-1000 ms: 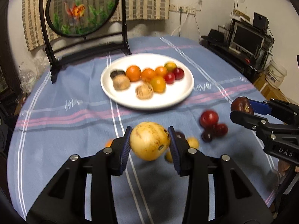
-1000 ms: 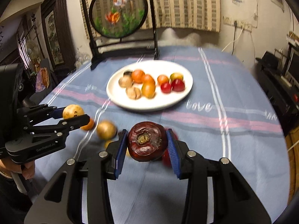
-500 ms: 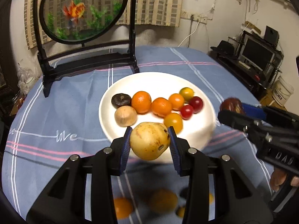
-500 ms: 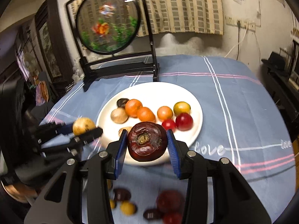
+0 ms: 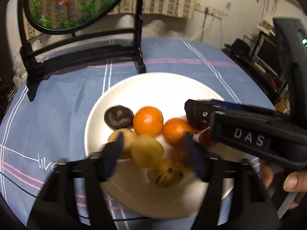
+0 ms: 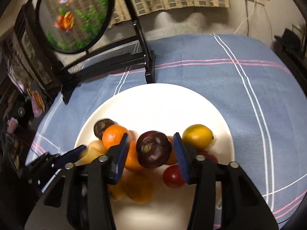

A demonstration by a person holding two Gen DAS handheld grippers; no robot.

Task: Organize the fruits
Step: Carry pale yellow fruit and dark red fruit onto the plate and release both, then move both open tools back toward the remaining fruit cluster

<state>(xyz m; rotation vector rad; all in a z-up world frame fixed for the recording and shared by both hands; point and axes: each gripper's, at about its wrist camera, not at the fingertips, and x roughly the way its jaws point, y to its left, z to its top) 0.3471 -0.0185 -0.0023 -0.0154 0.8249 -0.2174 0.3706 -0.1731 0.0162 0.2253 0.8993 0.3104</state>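
Left gripper (image 5: 153,149): over the near half of the plate, jaws spread wide and smeared by blur; the fingers look clear of the yellow fruit on both sides, so nothing is clamped.
Yellow fruit (image 5: 146,151): blurred, between the left gripper's fingers, above the near left part of the plate; whether it rests on the plate or hangs in the air cannot be told.
Plate (image 5: 168,90): white, round, on the blue striped tablecloth (image 5: 57,111), near the middle of the table; its far half is bare.
Fruit on the plate: a dark brown one (image 5: 118,116) far left, two oranges (image 5: 148,120) side by side to its right, a tan one (image 5: 126,137) just near the dark one, a striped yellow-orange one (image 5: 168,173) near the front.
Right gripper (image 6: 150,150): over the right half of the plate, blue pads parted, with a gap showing on each side of the dark red fruit; no grip visible.
Dark red fruit (image 6: 153,149): between the right gripper's pads, stem scar facing the camera, above the fruit pile.
Right side of plate: a yellow-green citrus (image 6: 197,137) far right, a small red fruit (image 6: 173,176) nearer.
Fish screen (image 5: 73,2): round, in a black stand at the far left of the table.
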